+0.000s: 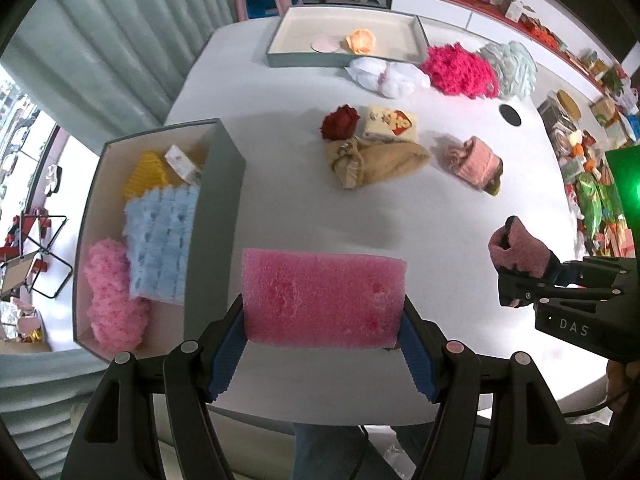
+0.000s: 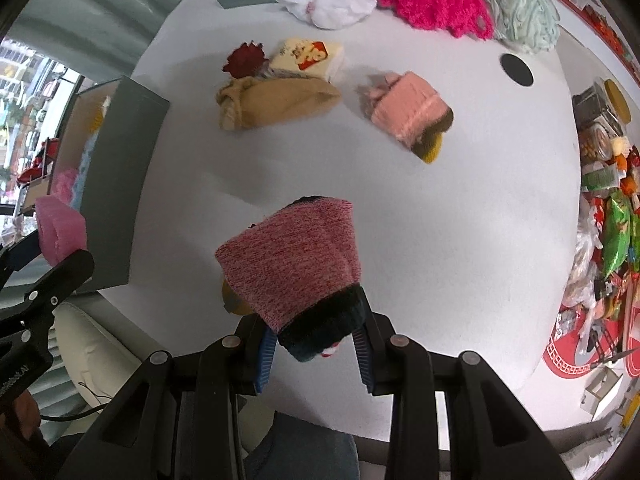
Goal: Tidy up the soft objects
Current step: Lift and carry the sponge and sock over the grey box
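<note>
Both lifted clear: left hand-held gripper (image 1: 322, 344) clamps the pink foam (image 1: 323, 298), right hand-held gripper (image 2: 316, 354) clamps the knit sock (image 2: 290, 264); next, drop each into the grey box (image 1: 216, 216) beside them.

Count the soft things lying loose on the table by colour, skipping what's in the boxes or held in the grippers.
Dark red: 1, rose
Cream: 1, printed block
Tan: 1, pouch
Pink: 1, knit piece
White: 1, bundle
Magenta: 1, yarn
Pale green: 1, yarn
Total: 7
</note>
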A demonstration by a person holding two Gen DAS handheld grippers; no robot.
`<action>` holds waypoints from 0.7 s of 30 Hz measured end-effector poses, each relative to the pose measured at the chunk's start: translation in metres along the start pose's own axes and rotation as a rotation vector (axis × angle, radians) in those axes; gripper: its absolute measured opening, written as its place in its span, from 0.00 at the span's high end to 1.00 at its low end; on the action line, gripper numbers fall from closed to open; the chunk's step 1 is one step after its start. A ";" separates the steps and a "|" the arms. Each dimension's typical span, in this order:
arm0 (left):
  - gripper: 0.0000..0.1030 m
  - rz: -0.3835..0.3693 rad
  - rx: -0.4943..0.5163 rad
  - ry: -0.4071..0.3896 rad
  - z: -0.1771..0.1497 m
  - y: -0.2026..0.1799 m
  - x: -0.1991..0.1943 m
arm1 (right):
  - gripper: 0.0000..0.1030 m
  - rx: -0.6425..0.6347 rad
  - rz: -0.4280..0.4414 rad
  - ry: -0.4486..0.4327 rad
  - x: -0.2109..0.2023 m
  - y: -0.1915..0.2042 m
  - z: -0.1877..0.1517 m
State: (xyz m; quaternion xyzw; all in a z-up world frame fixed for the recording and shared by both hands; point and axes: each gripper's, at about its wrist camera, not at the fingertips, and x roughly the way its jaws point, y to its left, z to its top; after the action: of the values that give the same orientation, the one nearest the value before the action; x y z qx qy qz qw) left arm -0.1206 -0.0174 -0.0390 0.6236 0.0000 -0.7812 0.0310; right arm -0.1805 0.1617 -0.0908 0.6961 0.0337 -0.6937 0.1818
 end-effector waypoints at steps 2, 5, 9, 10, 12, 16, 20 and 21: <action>0.31 0.005 -0.014 -0.005 -0.002 0.002 -0.003 | 0.64 -0.009 0.003 -0.006 -0.003 0.002 0.000; 0.31 0.016 -0.026 -0.007 -0.003 0.007 -0.005 | 0.64 -0.017 0.010 -0.011 -0.005 0.004 -0.001; 0.31 0.037 -0.030 -0.011 -0.009 0.010 -0.008 | 0.64 -0.025 0.024 -0.005 -0.001 0.008 -0.002; 0.31 0.044 -0.034 -0.011 -0.011 0.013 -0.009 | 0.64 -0.027 0.027 -0.003 0.000 0.009 -0.002; 0.31 0.051 -0.042 -0.010 -0.013 0.017 -0.010 | 0.64 -0.029 0.036 0.003 0.003 0.012 -0.002; 0.31 0.063 -0.061 -0.010 -0.015 0.028 -0.013 | 0.64 -0.028 0.050 0.005 0.007 0.019 0.000; 0.31 0.064 -0.062 -0.023 -0.013 0.039 -0.017 | 0.64 -0.028 0.058 -0.001 0.009 0.029 0.001; 0.31 0.062 -0.059 -0.028 -0.012 0.042 -0.018 | 0.64 -0.024 0.060 -0.003 0.009 0.031 0.001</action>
State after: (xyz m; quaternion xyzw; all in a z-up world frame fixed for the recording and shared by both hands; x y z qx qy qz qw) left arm -0.1031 -0.0577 -0.0221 0.6111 0.0031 -0.7881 0.0735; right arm -0.1719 0.1307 -0.0935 0.6934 0.0208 -0.6887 0.2107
